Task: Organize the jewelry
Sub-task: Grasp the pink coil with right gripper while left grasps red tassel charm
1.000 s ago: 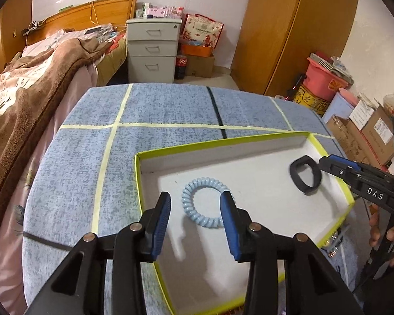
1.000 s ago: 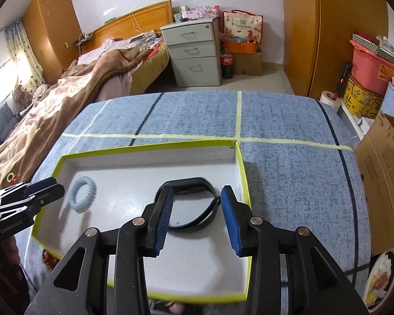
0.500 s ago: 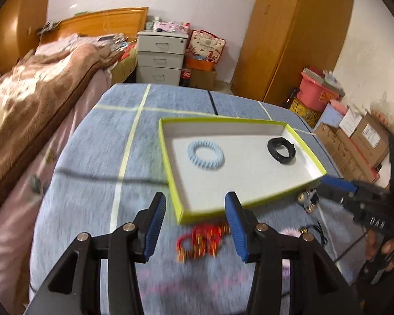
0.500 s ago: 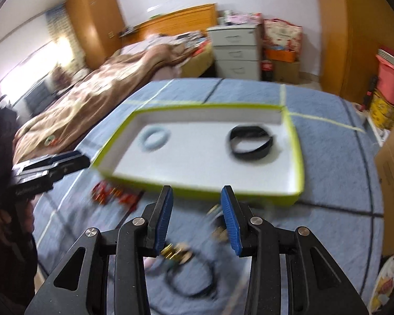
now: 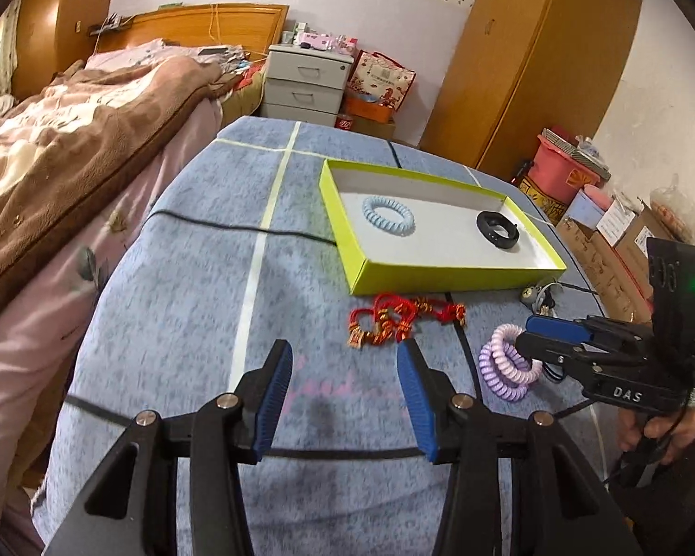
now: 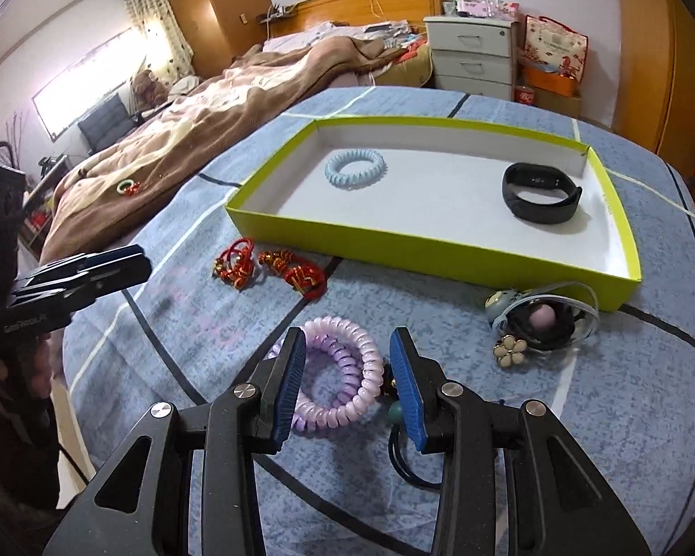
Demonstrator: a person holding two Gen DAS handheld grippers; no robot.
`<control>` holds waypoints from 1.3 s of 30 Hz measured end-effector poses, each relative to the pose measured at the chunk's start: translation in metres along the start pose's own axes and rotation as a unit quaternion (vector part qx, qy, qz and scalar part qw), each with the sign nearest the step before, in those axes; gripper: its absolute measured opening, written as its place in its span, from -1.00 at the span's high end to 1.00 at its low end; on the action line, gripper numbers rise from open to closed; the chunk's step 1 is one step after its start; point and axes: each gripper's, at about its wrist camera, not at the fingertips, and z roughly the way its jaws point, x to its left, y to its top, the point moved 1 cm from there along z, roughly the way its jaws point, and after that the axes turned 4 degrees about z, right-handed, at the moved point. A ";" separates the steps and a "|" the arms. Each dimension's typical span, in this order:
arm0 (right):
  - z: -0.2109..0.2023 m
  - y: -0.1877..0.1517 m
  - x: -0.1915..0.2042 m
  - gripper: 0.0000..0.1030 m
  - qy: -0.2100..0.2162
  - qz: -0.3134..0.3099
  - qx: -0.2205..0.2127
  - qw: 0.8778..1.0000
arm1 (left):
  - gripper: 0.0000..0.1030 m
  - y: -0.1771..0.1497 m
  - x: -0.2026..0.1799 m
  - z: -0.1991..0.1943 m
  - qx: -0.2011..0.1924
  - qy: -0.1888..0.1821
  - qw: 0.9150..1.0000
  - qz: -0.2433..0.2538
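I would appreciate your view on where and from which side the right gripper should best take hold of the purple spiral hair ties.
Probably from above, across the near arc of the purple spiral hair ties. They lie flat on the blue cloth as stacked rings with an open centre, right below the open right gripper. One pad inside the hole and one outside would pinch the coils; avoid the black cord alongside.

one tray (image 6: 440, 250), three coil ties (image 6: 356, 169), one black band (image 6: 540, 192).

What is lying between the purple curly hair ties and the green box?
Mostly bare blue cloth. In the right wrist view nothing sits directly between the purple hair ties and the green box.
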 end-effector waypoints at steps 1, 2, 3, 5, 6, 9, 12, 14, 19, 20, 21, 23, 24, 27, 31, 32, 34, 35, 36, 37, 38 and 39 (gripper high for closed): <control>0.001 0.000 0.000 0.24 -0.003 -0.001 0.002 1.000 | 0.05 -0.001 0.000 0.000 0.001 0.001 1.000 0.001; 0.001 0.000 0.000 0.24 -0.007 -0.006 0.003 1.000 | 0.05 -0.002 0.001 0.000 0.002 0.000 1.000 0.001; 0.002 0.000 0.001 0.24 -0.009 -0.006 0.005 1.000 | 0.05 -0.004 0.000 0.000 0.004 -0.001 1.000 0.002; 0.004 0.001 0.003 0.24 -0.012 -0.012 0.007 1.000 | 0.05 -0.006 -0.002 0.001 0.005 -0.005 1.000 0.005; 0.004 0.001 0.002 0.24 -0.015 -0.013 0.010 1.000 | 0.05 -0.006 -0.003 0.003 0.008 -0.005 1.000 0.005; 0.007 -0.001 0.006 0.36 -0.032 -0.028 0.014 0.999 | 0.05 -0.007 -0.007 0.006 0.012 -0.009 1.000 0.007; 0.006 -0.003 0.007 0.64 -0.046 -0.035 0.012 0.998 | 0.05 -0.007 -0.011 0.010 0.017 -0.016 1.000 0.012; 0.004 -0.004 0.005 0.66 -0.045 -0.035 0.011 0.998 | 0.05 -0.006 -0.013 0.014 0.019 -0.008 1.000 0.015; 0.001 -0.007 0.004 0.80 -0.055 -0.040 0.007 0.998 | 0.05 -0.004 -0.017 0.025 0.033 -0.010 0.999 0.019; 0.000 -0.007 0.004 0.81 -0.054 -0.042 0.006 0.998 | 0.05 -0.003 -0.018 0.027 0.035 -0.007 0.999 0.025; -0.001 -0.007 0.003 0.81 -0.053 -0.040 0.004 0.998 | 0.05 -0.003 -0.018 0.029 0.035 -0.005 0.999 0.027; -0.003 -0.006 -0.001 0.82 -0.048 -0.029 -0.006 0.998 | 0.05 0.000 -0.017 0.033 0.036 -0.006 0.999 0.024; -0.004 -0.005 -0.003 0.82 -0.046 -0.022 -0.010 0.999 | 0.05 0.002 -0.016 0.036 0.040 -0.003 0.999 0.021; -0.011 -0.003 -0.010 0.82 -0.037 -0.002 -0.025 0.999 | 0.05 0.004 -0.018 0.045 0.044 0.015 0.998 0.037; -0.017 -0.003 -0.015 0.82 -0.033 0.013 -0.035 0.999 | 0.05 0.007 -0.021 0.052 0.046 0.028 0.998 0.044; -0.017 -0.002 -0.015 0.82 -0.031 0.015 -0.036 0.999 | 0.05 0.007 -0.023 0.053 0.046 0.027 0.997 0.052; -0.018 -0.002 -0.016 0.82 -0.029 0.019 -0.039 0.999 | 0.05 0.008 -0.024 0.058 0.053 0.029 0.997 0.054; -0.018 -0.001 -0.016 0.82 -0.028 0.021 -0.040 0.999 | 0.04 0.010 -0.025 0.059 0.050 0.033 0.997 0.056; -0.019 -0.001 -0.017 0.82 -0.027 0.024 -0.042 0.998 | 0.05 0.011 -0.026 0.059 0.052 0.036 0.997 0.054; -0.020 -0.002 -0.018 0.82 -0.025 0.027 -0.045 0.998 | 0.05 0.012 -0.027 0.059 0.050 0.037 0.997 0.055; -0.021 -0.001 -0.019 0.82 -0.022 0.030 -0.046 0.998 | 0.05 0.013 -0.029 0.061 0.051 0.036 0.996 0.058; -0.021 -0.001 -0.020 0.82 -0.022 0.033 -0.047 0.998 | 0.05 0.013 -0.031 0.063 0.053 0.039 0.996 0.061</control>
